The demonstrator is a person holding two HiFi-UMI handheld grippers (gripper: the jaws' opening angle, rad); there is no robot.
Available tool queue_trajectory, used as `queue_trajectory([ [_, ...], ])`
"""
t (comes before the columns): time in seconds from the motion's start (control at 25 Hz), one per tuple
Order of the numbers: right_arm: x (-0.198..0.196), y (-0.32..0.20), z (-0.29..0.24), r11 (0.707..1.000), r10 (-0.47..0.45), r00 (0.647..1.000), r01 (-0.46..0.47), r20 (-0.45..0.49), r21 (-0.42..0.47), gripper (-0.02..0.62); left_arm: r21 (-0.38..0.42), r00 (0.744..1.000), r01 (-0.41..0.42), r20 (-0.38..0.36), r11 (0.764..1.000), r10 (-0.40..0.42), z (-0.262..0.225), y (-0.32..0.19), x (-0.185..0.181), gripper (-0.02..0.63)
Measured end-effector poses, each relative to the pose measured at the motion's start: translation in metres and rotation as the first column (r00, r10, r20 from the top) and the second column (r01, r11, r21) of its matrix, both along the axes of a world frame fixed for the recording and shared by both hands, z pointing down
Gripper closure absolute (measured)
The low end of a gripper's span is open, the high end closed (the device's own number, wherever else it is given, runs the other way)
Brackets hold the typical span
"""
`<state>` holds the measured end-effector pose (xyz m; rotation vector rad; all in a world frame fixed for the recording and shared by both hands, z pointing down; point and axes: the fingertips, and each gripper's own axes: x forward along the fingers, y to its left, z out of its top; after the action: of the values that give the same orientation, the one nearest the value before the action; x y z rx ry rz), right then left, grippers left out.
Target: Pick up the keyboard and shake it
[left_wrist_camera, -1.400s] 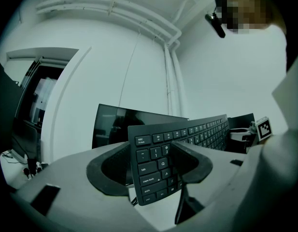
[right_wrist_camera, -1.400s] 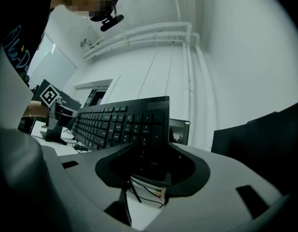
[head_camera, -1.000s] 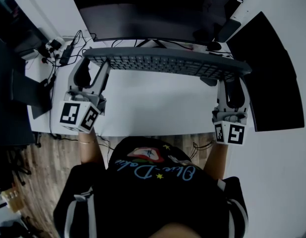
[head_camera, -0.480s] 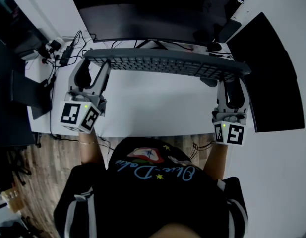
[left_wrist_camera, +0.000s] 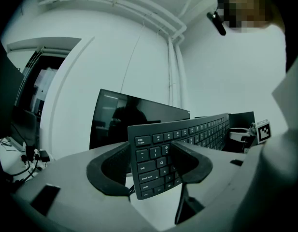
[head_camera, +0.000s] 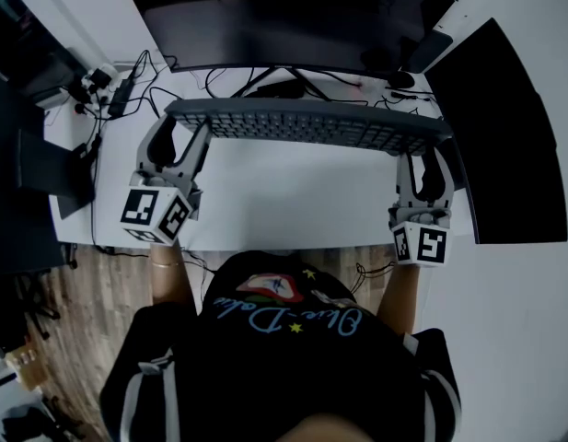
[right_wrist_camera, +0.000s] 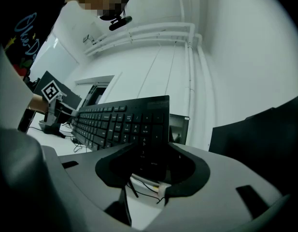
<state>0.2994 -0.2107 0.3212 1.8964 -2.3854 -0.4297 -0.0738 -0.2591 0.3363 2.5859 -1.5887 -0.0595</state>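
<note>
A long dark grey keyboard [head_camera: 307, 123] hangs in the air above the white desk [head_camera: 293, 201], held level by both ends. My left gripper [head_camera: 180, 132] is shut on its left end, the pads pinching the edge by the esc and tab keys [left_wrist_camera: 151, 163]. At the other end my right gripper [head_camera: 424, 150] is shut on the number-pad side [right_wrist_camera: 149, 139]. In the left gripper view the key rows [left_wrist_camera: 202, 132] run away toward the right gripper's marker cube [left_wrist_camera: 264, 131].
A wide dark monitor [head_camera: 284, 17] stands just behind the keyboard, its stand and cables [head_camera: 284, 86] below it. A black panel [head_camera: 500, 127] lies at the right. Cables and a power strip [head_camera: 113, 90] sit at the back left, a dark case [head_camera: 26, 145] beyond the desk's left edge.
The keyboard and both grippers have moved a little toward me, uncovering the monitor stand and cables behind. Both grips are unchanged.
</note>
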Motion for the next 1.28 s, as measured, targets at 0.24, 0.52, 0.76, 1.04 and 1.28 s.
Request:
queue_trajectory([
  [0.24,-0.002,-0.004,0.029,0.996,-0.002,1.000,0.003,0.010,-0.086,0.419,-0.081,1.000,-0.003,0.008,0.997,0.003,0.034,0.001,-0.002,0.362],
  [0.52,-0.009,-0.007,0.074,0.979,-0.011,0.999,0.017,0.034,-0.203,0.419,-0.179,1.000,0.009,0.021,0.984,-0.005,0.077,0.006,-0.011,0.364],
  [0.76,-0.017,-0.006,0.112,0.952,-0.012,0.999,0.026,0.048,-0.304,0.419,-0.270,0.999,0.021,0.037,0.963,-0.011,0.114,0.013,-0.020,0.365],
  [1.04,-0.021,-0.003,0.151,0.910,-0.001,0.998,0.030,0.070,-0.413,0.419,-0.363,0.998,0.027,0.059,0.931,-0.007,0.148,0.019,-0.023,0.365],
  [1.28,-0.019,-0.003,0.179,0.878,0.002,0.998,0.028,0.062,-0.478,0.420,-0.458,0.997,0.029,0.075,0.888,0.007,0.179,0.025,-0.021,0.367],
])
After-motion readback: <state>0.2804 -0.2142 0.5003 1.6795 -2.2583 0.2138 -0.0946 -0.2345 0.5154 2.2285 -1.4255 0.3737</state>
